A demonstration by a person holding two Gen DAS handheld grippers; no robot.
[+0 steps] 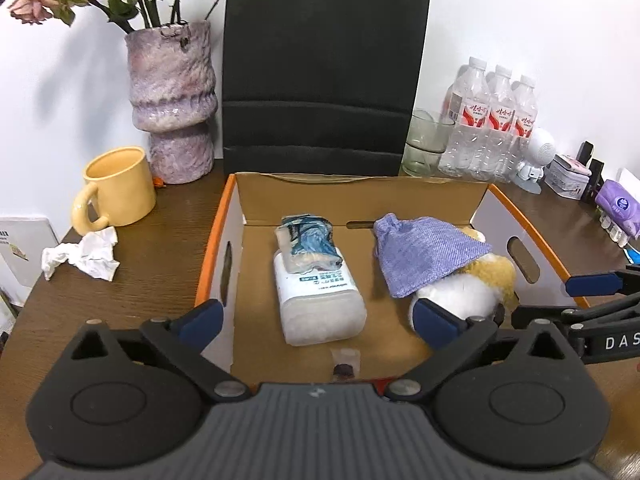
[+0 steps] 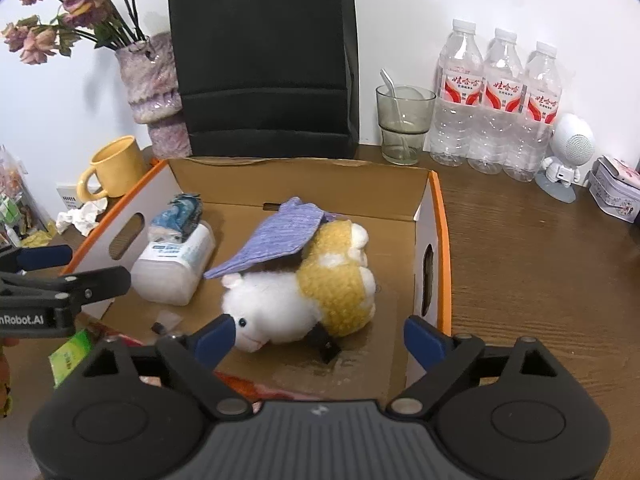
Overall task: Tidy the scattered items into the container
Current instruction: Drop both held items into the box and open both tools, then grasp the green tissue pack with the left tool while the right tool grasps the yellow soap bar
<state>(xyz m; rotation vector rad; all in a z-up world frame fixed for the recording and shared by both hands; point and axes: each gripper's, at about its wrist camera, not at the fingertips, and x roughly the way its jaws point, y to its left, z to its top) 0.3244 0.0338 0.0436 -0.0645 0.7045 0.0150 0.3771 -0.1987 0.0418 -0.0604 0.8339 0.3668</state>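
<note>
An orange-rimmed cardboard box [image 1: 218, 240] [image 2: 440, 240] stands on the wooden table. Inside it a white plastic bottle [image 1: 320, 304] [image 2: 176, 268] lies on its side with a blue-wrapped packet [image 1: 310, 244] [image 2: 178, 216] on top. To the right, a purple cloth pouch [image 1: 424, 256] [image 2: 280, 236] is draped over a white and yellow plush toy [image 1: 460, 292] [image 2: 340, 288]. A small vial [image 1: 345, 362] lies by the near wall. My left gripper [image 1: 319, 322] stands open over the bottle's near end. My right gripper [image 2: 319, 342] is open, and the plush lies between its fingers.
A yellow mug [image 1: 120, 188] and crumpled tissue [image 1: 86, 258] sit left of the box. Behind it stand a purple vase [image 1: 172, 100], a black bag [image 1: 320, 68], a glass [image 2: 404, 124] and water bottles [image 2: 500, 108]. A green packet [image 2: 68, 356] lies at the front left.
</note>
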